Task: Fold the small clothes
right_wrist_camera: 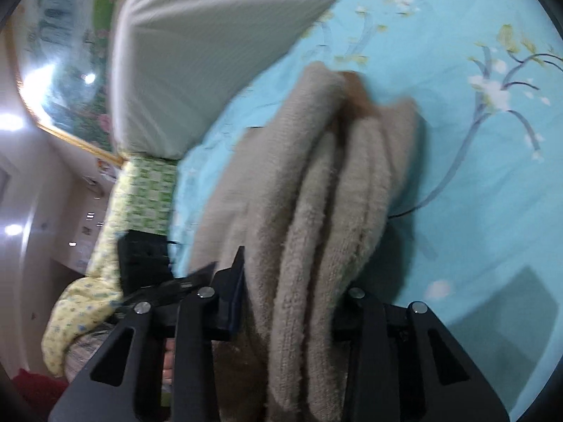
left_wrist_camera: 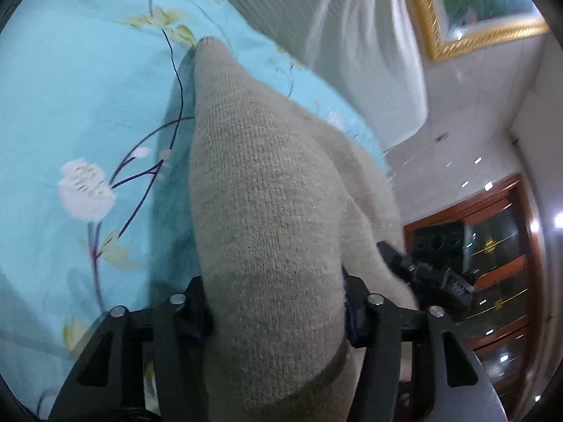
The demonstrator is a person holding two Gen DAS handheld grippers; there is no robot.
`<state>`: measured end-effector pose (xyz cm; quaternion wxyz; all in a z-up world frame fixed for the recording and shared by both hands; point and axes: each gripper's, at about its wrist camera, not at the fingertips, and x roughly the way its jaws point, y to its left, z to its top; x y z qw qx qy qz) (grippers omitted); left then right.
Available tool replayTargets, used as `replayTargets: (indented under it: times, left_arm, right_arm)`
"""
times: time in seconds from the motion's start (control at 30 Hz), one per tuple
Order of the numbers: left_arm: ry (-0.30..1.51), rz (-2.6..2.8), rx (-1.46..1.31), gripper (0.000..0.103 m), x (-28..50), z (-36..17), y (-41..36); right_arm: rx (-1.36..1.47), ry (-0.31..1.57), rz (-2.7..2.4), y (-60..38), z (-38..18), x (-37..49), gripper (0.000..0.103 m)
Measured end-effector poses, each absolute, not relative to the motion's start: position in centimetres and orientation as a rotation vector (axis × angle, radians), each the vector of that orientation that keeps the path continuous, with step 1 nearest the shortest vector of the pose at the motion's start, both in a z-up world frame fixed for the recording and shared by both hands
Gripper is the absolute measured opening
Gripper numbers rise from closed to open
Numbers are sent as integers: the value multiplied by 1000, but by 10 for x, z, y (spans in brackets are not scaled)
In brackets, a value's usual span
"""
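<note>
A beige knit garment (left_wrist_camera: 260, 176) stretches from my left gripper (left_wrist_camera: 274, 292) out over the blue floral bedsheet (left_wrist_camera: 81, 88). Its far tip rests on the sheet. The left jaws are shut on a thick, smooth fold of the knit that fills the whole gap between them. In the right wrist view the same beige garment (right_wrist_camera: 334, 161) is bunched into several long folds. My right gripper (right_wrist_camera: 288, 288) is shut on that bundle, and a small brown patch shows at its far end. The black frame of the other gripper (left_wrist_camera: 425, 274) pokes out just past the garment on the right.
A white ribbed pillow or cover (right_wrist_camera: 211, 52) lies along the far edge of the bed. A gold-framed painting (left_wrist_camera: 475, 3) hangs on the wall. A wooden glass cabinet (left_wrist_camera: 499, 253) stands beside the bed. A green and yellow quilt (right_wrist_camera: 116, 232) is heaped at the left.
</note>
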<state>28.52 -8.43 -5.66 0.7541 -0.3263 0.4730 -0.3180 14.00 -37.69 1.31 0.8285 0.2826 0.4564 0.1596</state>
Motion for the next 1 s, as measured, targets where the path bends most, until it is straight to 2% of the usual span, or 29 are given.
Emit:
replayTargets:
  times: [0.2,0.43,0.7,1.0]
  left_arm:
    - [918,-583,-701,55,218,-18,-4]
    - [847,-378,-661,55,125,1,95]
    - [856,-315,-728,55,85,-28,157]
    - [871,-308,-778,62,92,-62,158]
  right_arm:
    - [564,973,494,-299,17,135,35]
    - [535,1051,708,-184,-27,151,35]
    - [470,1141,755,-124,-67,158,35]
    - [446,1200,680,-139,-85,159,39]
